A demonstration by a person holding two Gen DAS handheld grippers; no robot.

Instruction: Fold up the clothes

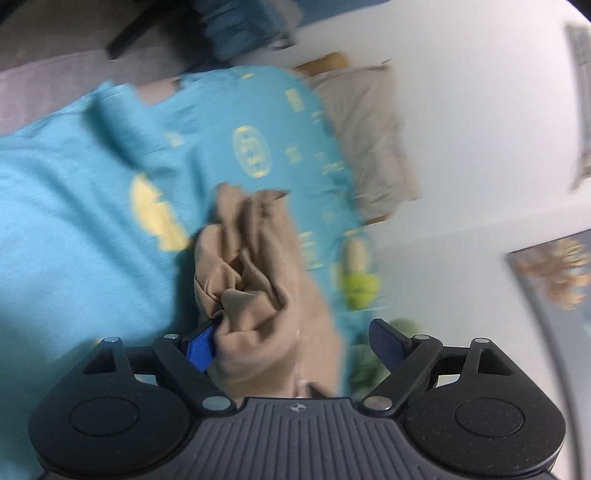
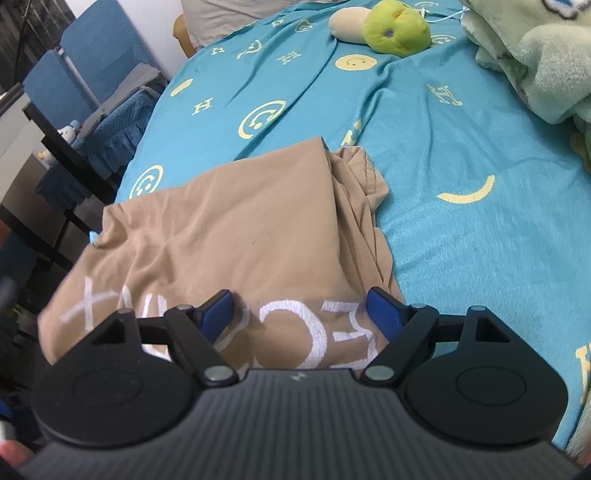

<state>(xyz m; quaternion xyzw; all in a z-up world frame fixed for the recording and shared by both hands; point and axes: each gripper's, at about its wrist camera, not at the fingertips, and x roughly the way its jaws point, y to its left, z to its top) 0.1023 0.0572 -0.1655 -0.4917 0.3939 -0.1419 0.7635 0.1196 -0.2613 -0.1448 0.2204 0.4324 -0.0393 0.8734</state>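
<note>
Two fisheye views show a tan T-shirt (image 2: pixel 236 229) lying on a bed covered by a turquoise sheet (image 2: pixel 461 155) printed with yellow smiley faces. The right wrist view is sharp: the shirt lies partly folded near the bed's near edge, white embroidered lettering (image 2: pixel 317 332) facing up, with a bunched sleeve along its right side. The right hand-held gripper (image 2: pixel 301 314) hangs over the lettering, its blue fingers spread wide and released. A green plush toy (image 2: pixel 397 31) sits toward the far edge, beside a pale green blanket (image 2: pixel 535 59). The left wrist view is motion-blurred: the left hand-held gripper (image 1: pixel 295 339) is also spread apart, with crumpled tan fabric against its left finger (image 1: pixel 201 349) only.
</note>
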